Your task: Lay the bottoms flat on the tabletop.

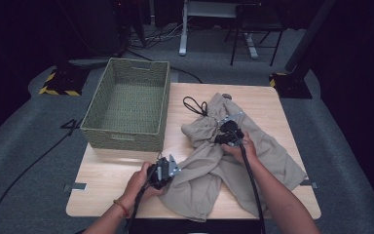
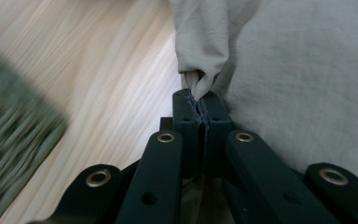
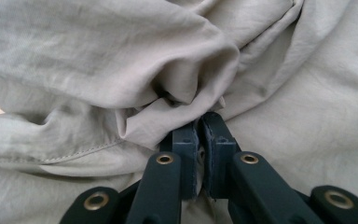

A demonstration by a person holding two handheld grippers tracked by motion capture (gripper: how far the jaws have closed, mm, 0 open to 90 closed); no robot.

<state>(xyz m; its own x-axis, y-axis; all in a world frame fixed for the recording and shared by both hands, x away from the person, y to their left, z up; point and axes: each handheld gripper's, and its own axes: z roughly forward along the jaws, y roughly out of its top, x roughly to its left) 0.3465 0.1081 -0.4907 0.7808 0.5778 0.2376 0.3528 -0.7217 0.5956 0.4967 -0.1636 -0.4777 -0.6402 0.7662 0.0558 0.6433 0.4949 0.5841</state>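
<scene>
Beige trousers (image 1: 233, 161) crumpled across bench (image 1: 112, 170), centre toward 4 o'clock. Left tongs (image 2: 200, 100) clamped on pinched fabric fold at garment's 8 o'clock edge. Right tongs (image 3: 200, 123) closed on bunched cloth near garment's middle. Green woven basket (image 1: 129, 105) at bench's 10 o'clock, apart from trousers.

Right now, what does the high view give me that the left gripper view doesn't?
High view: the whole layout, with the woven basket's inside showing bare, a black cord lying beside the beige garment, both hands, and the right tool buried in the cloth's middle. Left gripper view: the left tool close up, jaws shut on a pinched fold of cloth. Both share the garment, the wooden table, the basket and the left tool.
</scene>
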